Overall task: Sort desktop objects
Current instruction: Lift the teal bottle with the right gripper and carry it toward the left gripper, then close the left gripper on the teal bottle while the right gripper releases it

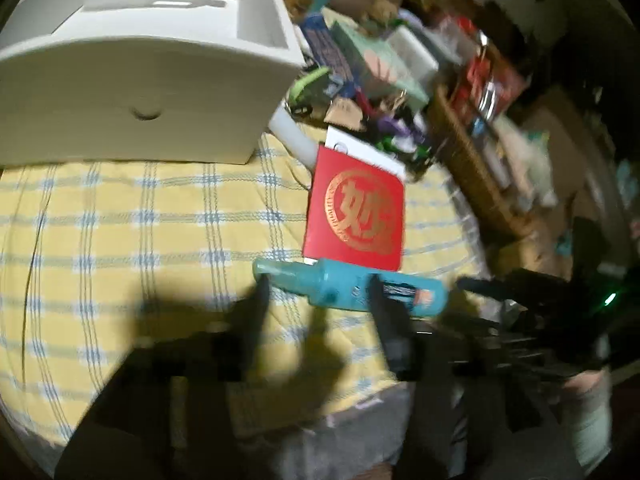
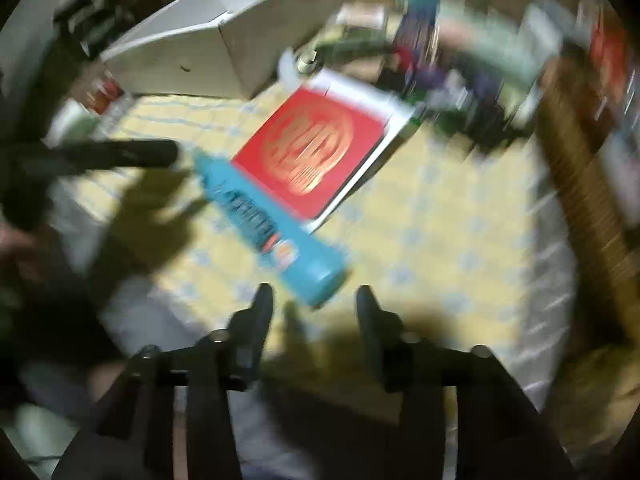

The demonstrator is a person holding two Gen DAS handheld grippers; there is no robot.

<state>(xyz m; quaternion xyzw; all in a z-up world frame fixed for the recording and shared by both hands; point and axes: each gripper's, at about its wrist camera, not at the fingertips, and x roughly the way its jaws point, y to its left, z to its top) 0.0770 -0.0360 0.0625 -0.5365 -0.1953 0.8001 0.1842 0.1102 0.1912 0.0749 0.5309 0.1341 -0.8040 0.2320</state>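
A teal bottle (image 1: 352, 289) lies on its side on the yellow checked cloth (image 1: 140, 220), beside a red booklet with a gold emblem (image 1: 356, 212). My left gripper (image 1: 320, 286) is open, its fingertips on either side of the bottle's neck end, close to it. In the right wrist view the same bottle (image 2: 276, 232) and red booklet (image 2: 312, 152) lie ahead. My right gripper (image 2: 314, 296) is open and empty, just short of the bottle's base. The left gripper's finger (image 2: 120, 154) shows at left.
A white storage box (image 1: 132, 72) with compartments stands at the back left, also in the right wrist view (image 2: 192, 52). A heap of small items (image 1: 380, 80) and a wicker basket (image 1: 472, 160) crowd the back right. The table's near edge (image 1: 340, 420) is close below.
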